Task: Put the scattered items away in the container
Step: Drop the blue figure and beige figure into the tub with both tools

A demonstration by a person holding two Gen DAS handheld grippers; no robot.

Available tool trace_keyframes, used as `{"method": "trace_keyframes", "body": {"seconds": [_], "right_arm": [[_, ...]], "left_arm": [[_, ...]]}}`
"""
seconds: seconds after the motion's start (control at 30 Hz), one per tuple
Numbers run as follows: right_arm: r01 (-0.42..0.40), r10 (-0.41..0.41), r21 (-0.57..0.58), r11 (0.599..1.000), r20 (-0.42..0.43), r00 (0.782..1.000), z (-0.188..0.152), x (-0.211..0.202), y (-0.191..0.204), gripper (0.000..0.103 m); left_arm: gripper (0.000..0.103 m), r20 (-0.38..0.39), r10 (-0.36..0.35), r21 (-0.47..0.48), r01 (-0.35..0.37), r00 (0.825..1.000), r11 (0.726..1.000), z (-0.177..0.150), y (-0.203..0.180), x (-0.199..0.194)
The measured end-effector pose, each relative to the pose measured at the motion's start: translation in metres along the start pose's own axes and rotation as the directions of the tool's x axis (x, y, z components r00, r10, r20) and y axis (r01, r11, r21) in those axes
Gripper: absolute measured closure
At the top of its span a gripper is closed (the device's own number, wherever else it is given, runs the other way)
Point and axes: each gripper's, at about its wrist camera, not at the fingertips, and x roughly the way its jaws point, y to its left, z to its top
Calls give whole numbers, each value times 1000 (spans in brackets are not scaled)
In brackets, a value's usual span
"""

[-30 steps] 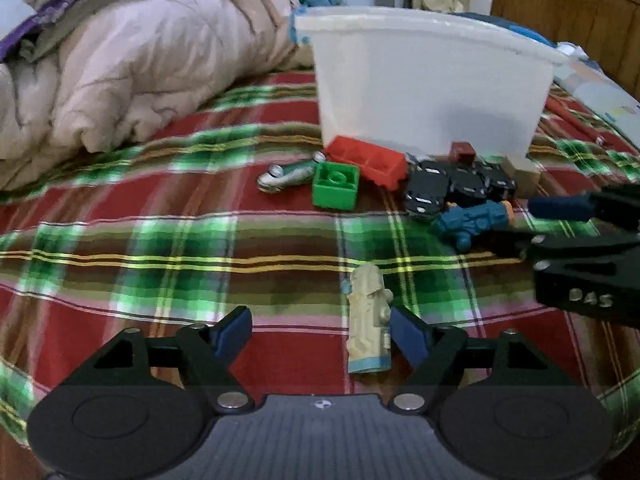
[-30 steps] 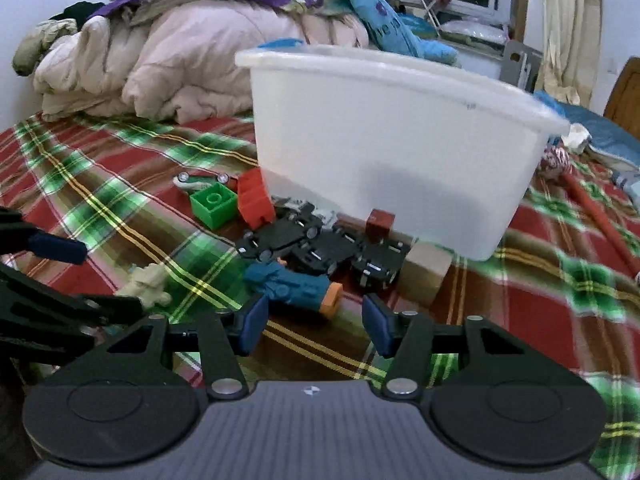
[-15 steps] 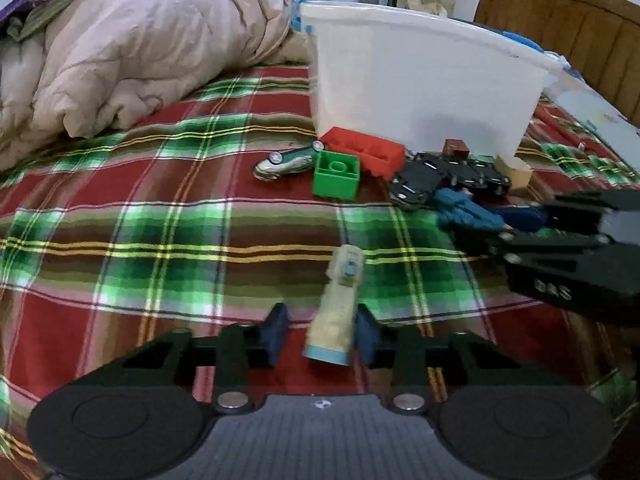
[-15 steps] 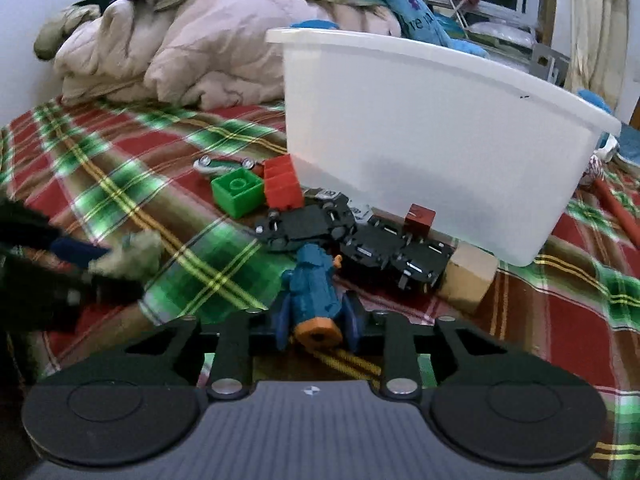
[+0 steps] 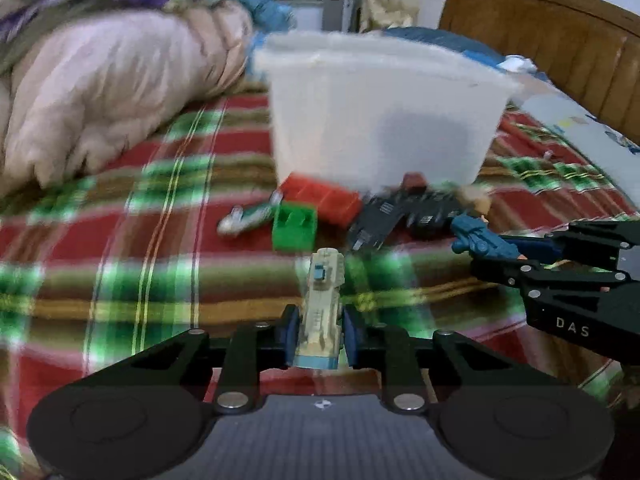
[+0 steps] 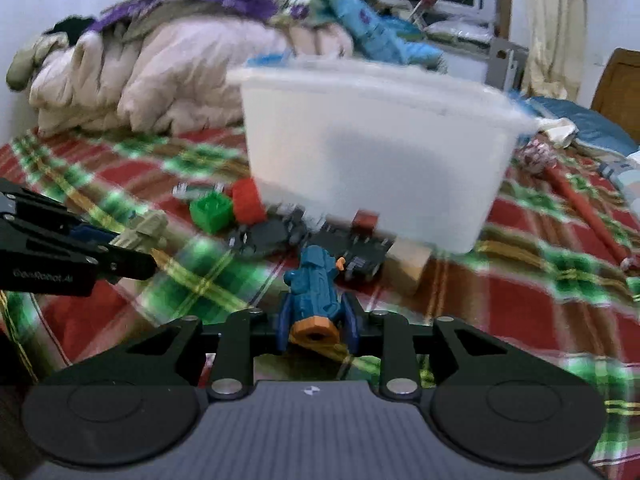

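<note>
On a plaid bedspread (image 5: 120,264), the left gripper (image 5: 320,334) clamps a beige toy (image 5: 323,308) and the right gripper (image 6: 316,326) a blue toy (image 6: 314,284), each held lengthwise for carrying to the white container (image 6: 372,152) just beyond the remaining pile.

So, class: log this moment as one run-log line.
left gripper: shut on beige toy | right gripper: shut on blue toy | white tub: ahead

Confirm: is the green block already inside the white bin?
No, the green block sits on the plaid bedspread in front of the white bin.
</note>
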Motion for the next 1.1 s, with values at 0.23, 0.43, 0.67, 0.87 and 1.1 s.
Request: {"method": "trace_keyframes", "body": {"seconds": [0.23, 0.43, 0.67, 0.87, 1.1], "right_arm": [[30, -40, 74, 997, 141, 989, 53, -31, -25, 73], [63, -90, 140, 988, 193, 977, 106, -20, -53, 73], [96, -124, 196, 976, 141, 982, 138, 24, -81, 73], [109, -126, 205, 973, 76, 989, 139, 51, -92, 69], [122, -145, 194, 973, 108, 984, 141, 38, -90, 34]], "left_arm": [[76, 148, -4, 67, -6, 989, 998, 74, -24, -25], [76, 223, 37, 98, -60, 974, 993, 150, -38, -11], [76, 187, 81, 98, -101, 979, 990, 189, -40, 39], [70, 135, 92, 85, -104, 987, 991, 194, -37, 67], [40, 117, 119, 24, -123, 986, 992, 191, -32, 59]]}}
